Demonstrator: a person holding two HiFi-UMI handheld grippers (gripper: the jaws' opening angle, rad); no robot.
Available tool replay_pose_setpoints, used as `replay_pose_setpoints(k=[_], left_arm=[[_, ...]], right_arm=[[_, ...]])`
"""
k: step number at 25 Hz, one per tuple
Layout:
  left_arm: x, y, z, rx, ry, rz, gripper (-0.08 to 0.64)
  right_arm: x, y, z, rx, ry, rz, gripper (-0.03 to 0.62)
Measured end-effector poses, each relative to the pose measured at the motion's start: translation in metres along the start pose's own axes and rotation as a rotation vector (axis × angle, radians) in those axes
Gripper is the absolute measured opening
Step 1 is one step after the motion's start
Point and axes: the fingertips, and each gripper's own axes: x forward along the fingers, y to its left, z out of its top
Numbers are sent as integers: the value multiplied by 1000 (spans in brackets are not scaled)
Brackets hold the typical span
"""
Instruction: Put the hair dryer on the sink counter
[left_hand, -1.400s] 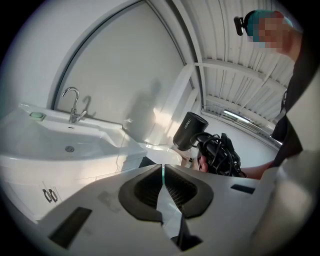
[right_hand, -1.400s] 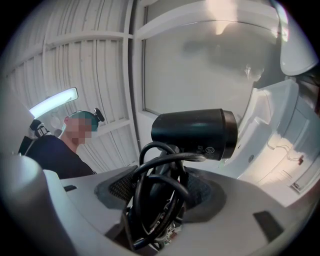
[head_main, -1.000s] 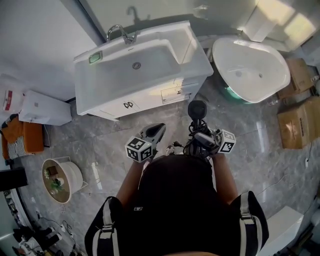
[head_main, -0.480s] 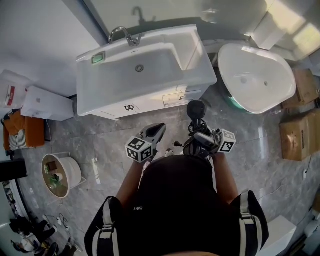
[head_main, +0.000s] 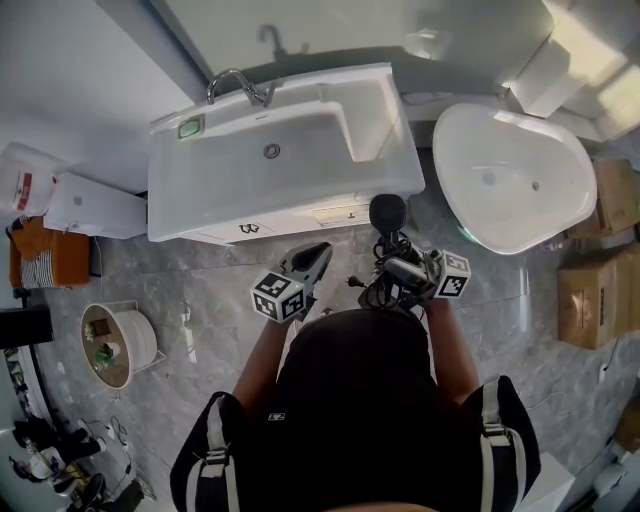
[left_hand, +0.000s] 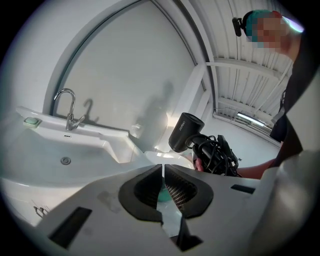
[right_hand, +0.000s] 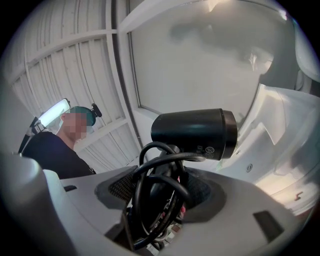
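Since earlier we've closed on the sink (head_main: 383, 115), nearing its front edge. Left gripper (head_main: 314, 260): jaws together, empty. Right gripper (head_main: 399, 262) clamps the dryer (head_main: 388, 213) by its handle, aloft, short of that edge. Risk: loose cord (head_main: 374, 292) snags the edge, dragging it off.

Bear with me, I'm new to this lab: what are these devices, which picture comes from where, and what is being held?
A person holds a two-jaw gripper in each hand, in a bathroom. One picture comes from a head camera looking down; the other two from cameras on the grippers. The right gripper grips a black hair dryer with its coiled cord. The left gripper is shut and empty. Ahead stands a white sink with a faucet; the hair dryer is not on it yet.
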Motion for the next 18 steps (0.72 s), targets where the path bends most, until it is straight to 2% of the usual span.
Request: replay_pose_setpoints(k=[9,14,18], left_arm=[[55,-12,24,-31,-62,93,23],[67,-12,20,-52,-80,141,23],[72,-13,18,-63,-83,164,23]], right_arm=[[-23,-30,53,39,107,32,322],[-30,-45,62,50,152,42,322],[-36,-57,68,66,152,31,322]])
